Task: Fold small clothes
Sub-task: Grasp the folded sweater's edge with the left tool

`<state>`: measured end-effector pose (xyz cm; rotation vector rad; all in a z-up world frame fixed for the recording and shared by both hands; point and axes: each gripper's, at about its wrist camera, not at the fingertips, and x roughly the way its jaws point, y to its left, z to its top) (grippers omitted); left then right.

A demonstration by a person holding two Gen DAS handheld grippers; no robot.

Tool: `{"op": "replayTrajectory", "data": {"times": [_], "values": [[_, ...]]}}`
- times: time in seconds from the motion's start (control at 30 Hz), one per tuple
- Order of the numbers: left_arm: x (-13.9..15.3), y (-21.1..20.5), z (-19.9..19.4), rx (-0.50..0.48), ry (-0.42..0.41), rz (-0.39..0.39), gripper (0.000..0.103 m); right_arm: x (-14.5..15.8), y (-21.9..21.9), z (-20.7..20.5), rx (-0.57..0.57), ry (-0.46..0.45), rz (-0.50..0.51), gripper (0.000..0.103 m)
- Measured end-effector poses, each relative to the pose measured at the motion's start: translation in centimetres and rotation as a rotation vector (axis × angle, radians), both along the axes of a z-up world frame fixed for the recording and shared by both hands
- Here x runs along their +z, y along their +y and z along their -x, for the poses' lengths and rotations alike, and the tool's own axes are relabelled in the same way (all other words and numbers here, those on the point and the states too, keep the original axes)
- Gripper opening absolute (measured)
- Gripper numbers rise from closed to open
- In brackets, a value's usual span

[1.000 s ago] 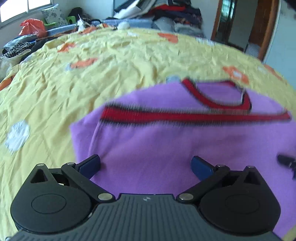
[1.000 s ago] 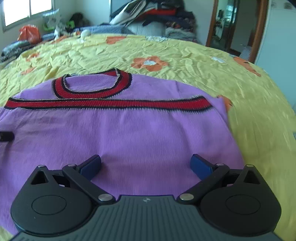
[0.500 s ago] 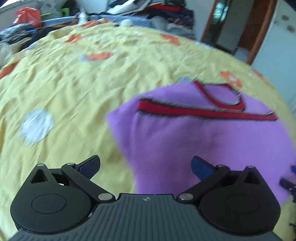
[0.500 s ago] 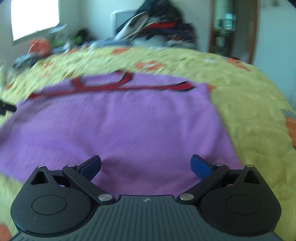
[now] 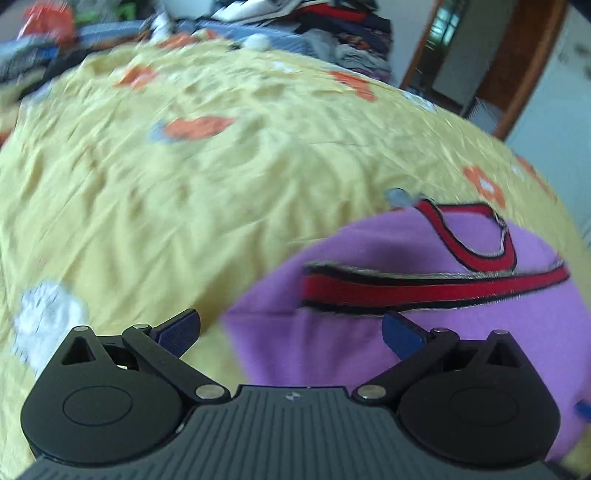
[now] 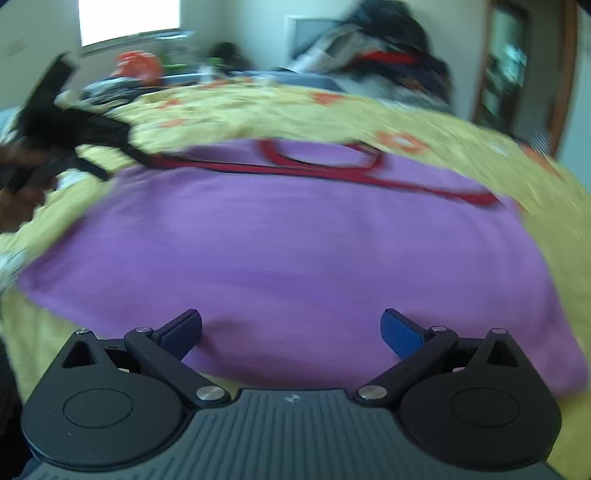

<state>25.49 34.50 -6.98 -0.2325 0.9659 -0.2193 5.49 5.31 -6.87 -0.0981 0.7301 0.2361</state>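
Observation:
A small purple sweater [image 6: 295, 251] with a red and black chest stripe and neckline lies flat on the yellow flowered bedspread [image 5: 184, 177]. In the left wrist view the purple sweater [image 5: 461, 332] fills the lower right, its left edge running between my fingers. My left gripper [image 5: 291, 332] is open and empty over that edge. My right gripper [image 6: 291, 330] is open and empty above the sweater's near hem. The left gripper [image 6: 59, 125], held by a hand, shows blurred at the far left of the right wrist view.
A heap of clothes [image 5: 332, 29] is piled at the far side of the bed. An orange bag [image 6: 138, 66] and other items sit under a window at the far left. A wooden door frame [image 5: 524, 62] stands at the right.
My left gripper has swung left, off the sweater's body toward its left edge. My right gripper has pulled back toward the near hem and turned a little. Both stayed open.

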Motion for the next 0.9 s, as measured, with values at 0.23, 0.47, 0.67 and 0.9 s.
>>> {"op": "replayTrajectory", "data": {"times": [0.23,0.47,0.67,0.9], "values": [[-0.5,3.5,-0.1,-0.076,0.025,0.264,0.103,-0.5,6.1,-0.1,0.185,0.052,-0.088,0.103],[-2.6,4.4,-3.3,-0.118,0.153,0.619,0.103,-0.3,6.6,0.1,0.169,0.036,-0.101,0.103],[-3.4,4.6,-2.5,-0.144,0.170,0.694,0.103,-0.4,7.1,0.4,0.190,0.028,-0.056,0.103],[-2.8,2.3,-5.5,-0.117,0.107,0.635,0.098,0.2,10.4,2.1,0.280,-0.077,0.065,0.103]]}}
